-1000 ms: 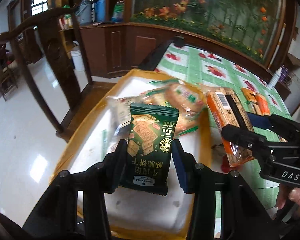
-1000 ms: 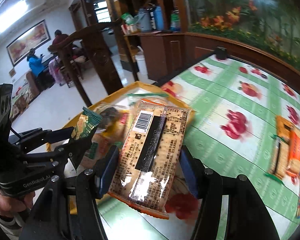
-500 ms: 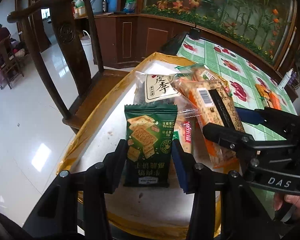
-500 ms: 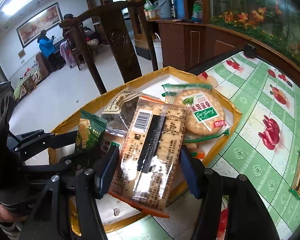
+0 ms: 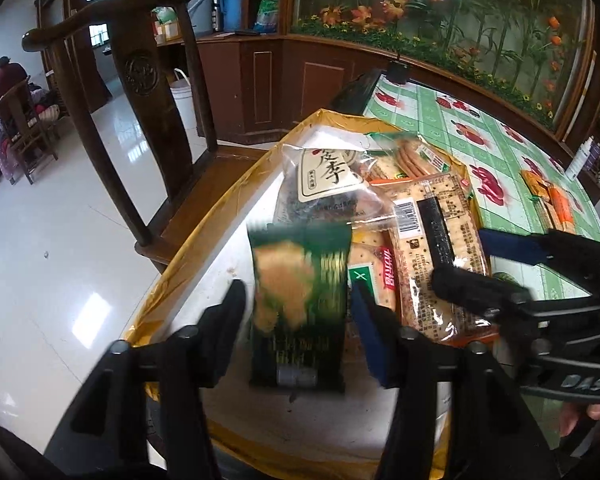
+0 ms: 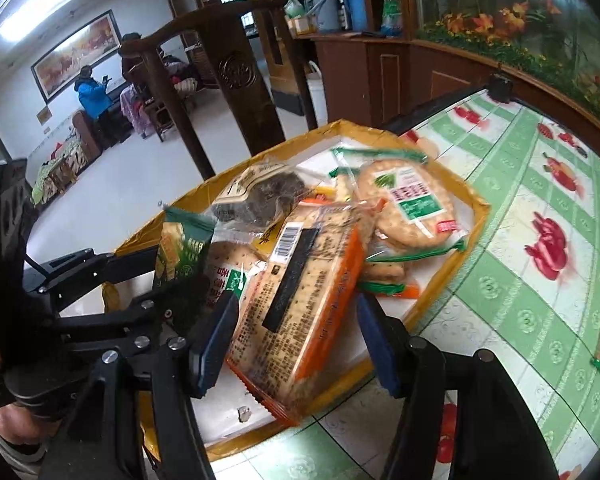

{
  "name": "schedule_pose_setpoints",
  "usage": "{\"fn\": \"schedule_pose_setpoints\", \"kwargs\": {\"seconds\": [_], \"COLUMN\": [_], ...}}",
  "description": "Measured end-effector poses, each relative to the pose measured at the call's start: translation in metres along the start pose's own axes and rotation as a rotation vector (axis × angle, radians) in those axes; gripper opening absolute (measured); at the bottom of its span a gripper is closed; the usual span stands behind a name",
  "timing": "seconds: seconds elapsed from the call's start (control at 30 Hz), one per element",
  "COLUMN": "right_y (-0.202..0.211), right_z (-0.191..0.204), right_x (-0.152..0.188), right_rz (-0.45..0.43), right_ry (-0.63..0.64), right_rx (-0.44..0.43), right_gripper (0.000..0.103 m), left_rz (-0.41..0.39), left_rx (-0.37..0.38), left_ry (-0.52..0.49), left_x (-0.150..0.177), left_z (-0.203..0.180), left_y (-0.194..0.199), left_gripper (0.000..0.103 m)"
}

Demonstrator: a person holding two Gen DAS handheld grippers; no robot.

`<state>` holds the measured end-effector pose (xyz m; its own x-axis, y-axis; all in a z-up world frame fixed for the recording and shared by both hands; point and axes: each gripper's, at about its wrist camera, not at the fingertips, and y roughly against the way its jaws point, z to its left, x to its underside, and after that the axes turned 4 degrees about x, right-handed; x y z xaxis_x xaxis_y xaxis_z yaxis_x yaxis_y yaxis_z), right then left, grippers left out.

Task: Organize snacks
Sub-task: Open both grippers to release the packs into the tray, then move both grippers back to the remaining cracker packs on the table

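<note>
My left gripper (image 5: pixel 298 312) stands open over the yellow-rimmed white box (image 5: pixel 220 216); a dark green cracker pack (image 5: pixel 300 304), blurred with motion, is loose between its fingers. My right gripper (image 6: pixel 296 328) is open too, and the orange cracker pack (image 6: pixel 300 300) is tilted and blurred between its blue pads over the box's (image 6: pixel 476 204) near rim. That pack (image 5: pixel 436 256) and the right gripper (image 5: pixel 512 268) also show in the left wrist view. In the box lie a dried-plum bag (image 5: pixel 328 184) and a round-cracker pack (image 6: pixel 408 204).
The box sits at the edge of a table with a green patterned cloth (image 6: pixel 540 300). More orange snack packs (image 5: pixel 548 200) lie on the cloth at the right. A dark wooden chair (image 5: pixel 148 120) stands just beyond the box. People sit far off.
Both grippers have opened and let go of their packs, which are dropping into the box. Both moved forward over the box during the last second.
</note>
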<state>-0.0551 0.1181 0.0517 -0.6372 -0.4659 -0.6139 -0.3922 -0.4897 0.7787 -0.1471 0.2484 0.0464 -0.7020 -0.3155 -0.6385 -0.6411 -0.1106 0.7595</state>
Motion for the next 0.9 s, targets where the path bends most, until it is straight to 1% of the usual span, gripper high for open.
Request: {"fn": "schedule_pose_setpoints", "kwargs": {"seconds": [0.03, 0.2, 0.3, 0.37, 0.43, 0.6, 0.73, 0.9], "right_y": [0.004, 0.013, 0.020, 0.027, 0.031, 0.040, 0.049, 0.064], "right_z": [-0.002, -0.012, -0.019, -0.025, -0.031, -0.050, -0.066, -0.086], "right_x": [0.000, 0.003, 0.005, 0.006, 0.007, 0.012, 0.019, 0.029], "right_rz": [-0.012, -0.029, -0.044, -0.059, -0.063, -0.067, -0.075, -0.086], "right_ry": [-0.007, -0.034, -0.050, -0.061, -0.073, -0.105, -0.137, -0.171], "right_rx": [0.004, 0.026, 0.034, 0.042, 0.053, 0.088, 0.109, 0.162], "right_gripper": [0.066, 0.069, 0.070, 0.075, 0.076, 0.076, 0.077, 0.077], "left_rz": [-0.005, -0.025, -0.047, -0.069, -0.087, -0.106, -0.112, -0.111], "left_rx": [-0.002, -0.008, -0.021, -0.034, -0.030, -0.016, 0.015, 0.050], "left_ry": [0.000, -0.001, -0.003, -0.008, -0.013, -0.048, -0.077, -0.127], "left_x": [0.000, -0.002, -0.004, -0.007, -0.010, -0.019, -0.024, -0.028], "left_z": [-0.001, -0.005, -0.009, -0.012, -0.018, -0.039, -0.060, -0.091], "left_y": [0.000, 0.004, 0.009, 0.012, 0.016, 0.017, 0.015, 0.011], "left_gripper": [0.071, 0.078, 0.079, 0.080, 0.084, 0.084, 0.085, 0.085]}}
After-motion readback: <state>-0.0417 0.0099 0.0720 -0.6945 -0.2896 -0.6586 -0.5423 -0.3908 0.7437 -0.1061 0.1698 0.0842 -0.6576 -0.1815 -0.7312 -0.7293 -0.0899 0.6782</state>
